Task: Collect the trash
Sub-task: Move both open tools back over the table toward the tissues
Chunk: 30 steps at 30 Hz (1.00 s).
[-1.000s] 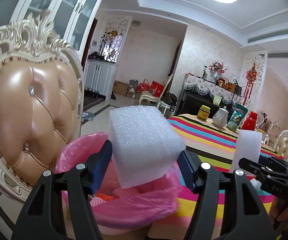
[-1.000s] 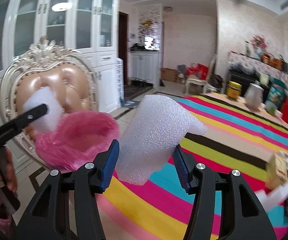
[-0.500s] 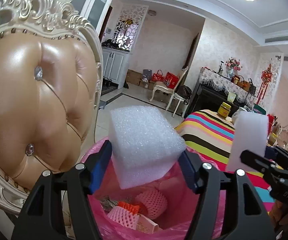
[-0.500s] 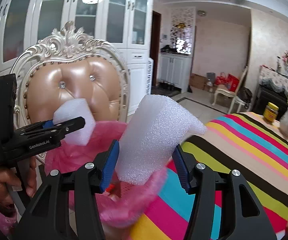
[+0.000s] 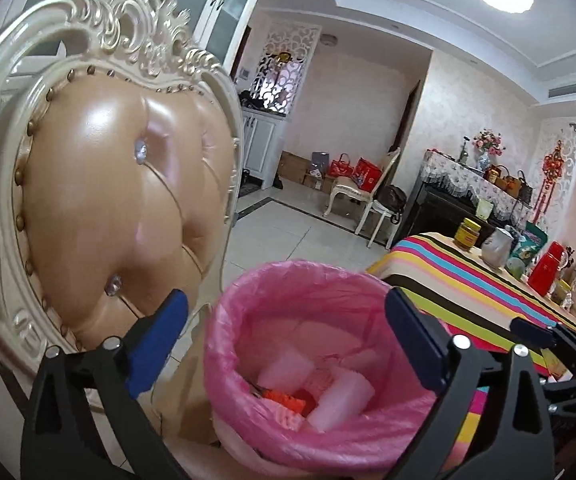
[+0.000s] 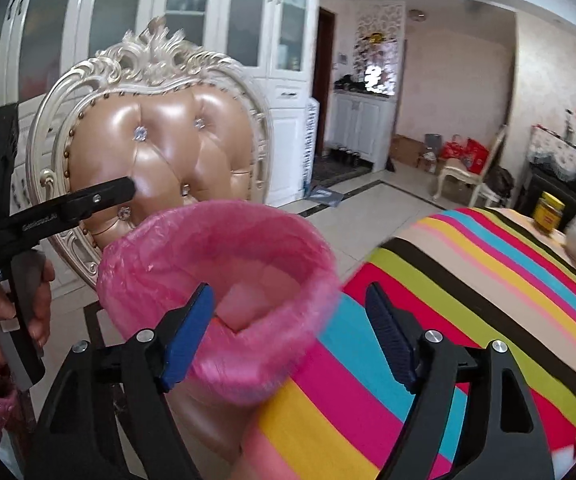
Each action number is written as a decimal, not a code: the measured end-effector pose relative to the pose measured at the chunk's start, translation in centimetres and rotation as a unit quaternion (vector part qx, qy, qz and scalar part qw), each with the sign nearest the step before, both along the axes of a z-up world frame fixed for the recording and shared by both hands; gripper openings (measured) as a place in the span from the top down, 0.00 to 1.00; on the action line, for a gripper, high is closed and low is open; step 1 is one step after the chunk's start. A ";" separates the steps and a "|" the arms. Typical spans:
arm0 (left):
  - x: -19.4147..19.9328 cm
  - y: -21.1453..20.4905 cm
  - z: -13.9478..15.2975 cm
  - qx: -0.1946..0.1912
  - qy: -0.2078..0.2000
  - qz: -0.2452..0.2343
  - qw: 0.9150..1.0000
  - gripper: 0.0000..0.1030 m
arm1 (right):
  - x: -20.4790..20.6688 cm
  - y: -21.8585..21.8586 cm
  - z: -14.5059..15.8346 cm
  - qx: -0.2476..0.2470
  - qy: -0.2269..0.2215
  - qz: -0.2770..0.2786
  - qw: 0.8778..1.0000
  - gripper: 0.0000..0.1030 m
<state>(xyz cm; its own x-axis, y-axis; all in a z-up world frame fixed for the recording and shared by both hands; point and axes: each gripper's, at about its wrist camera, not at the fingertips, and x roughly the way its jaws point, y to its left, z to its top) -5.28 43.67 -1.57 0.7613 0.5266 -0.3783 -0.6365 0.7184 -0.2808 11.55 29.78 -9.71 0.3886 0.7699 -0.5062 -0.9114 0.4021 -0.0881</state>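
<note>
The drop-off step looks about finished: both foam pieces are down inside the bin [image 5: 307, 364] with the pink liner, which stands beside the padded chair [image 5: 120, 208] at the table's [image 6: 467, 300] edge. The left gripper [image 5: 288, 344] and right gripper [image 6: 289, 332] are both spreading their jaws, with nothing between them. Two white foam blocks [image 5: 341, 402] lie in the bin among orange and pink scraps (too jumbled to count). Next, I'd say, both grippers should go back to the striped table for more trash, of which none shows clearly here.
</note>
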 end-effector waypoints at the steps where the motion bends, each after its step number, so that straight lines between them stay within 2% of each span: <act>1: 0.1 -0.6 0.1 0.004 -0.001 -0.004 1.000 0.05 | 0.1 -1.3 0.1 0.007 0.004 -0.012 1.000 0.25; 5: 1.9 -4.6 0.6 0.028 0.006 -0.042 0.999 0.05 | 0.7 -6.0 0.5 0.024 0.006 -0.059 0.998 0.22; 7: 3.2 -6.5 0.7 0.030 0.009 -0.069 0.997 0.05 | 1.1 -8.8 0.8 0.031 0.003 -0.087 0.996 0.18; 13: 7.8 -13.1 0.7 0.029 0.020 -0.156 0.987 0.05 | 2.5 -17.5 1.2 0.054 0.012 -0.169 0.984 0.18; 19: 12.5 -21.4 -0.1 0.027 0.041 -0.259 0.965 0.05 | 4.0 -27.1 0.3 0.068 0.028 -0.265 0.961 0.18; 23: 15.7 -27.1 -1.2 0.015 0.056 -0.324 0.944 0.05 | 5.1 -33.9 -0.4 0.074 0.036 -0.341 0.936 0.18; 26: 17.4 -30.6 -1.9 0.009 0.062 -0.359 0.931 0.05 | 5.4 -37.9 -0.9 0.068 0.026 -0.387 0.919 0.18; 30: 19.6 -34.4 -2.7 0.011 0.075 -0.397 0.915 0.05 | 6.5 -42.4 -1.9 0.063 0.037 -0.436 0.897 0.18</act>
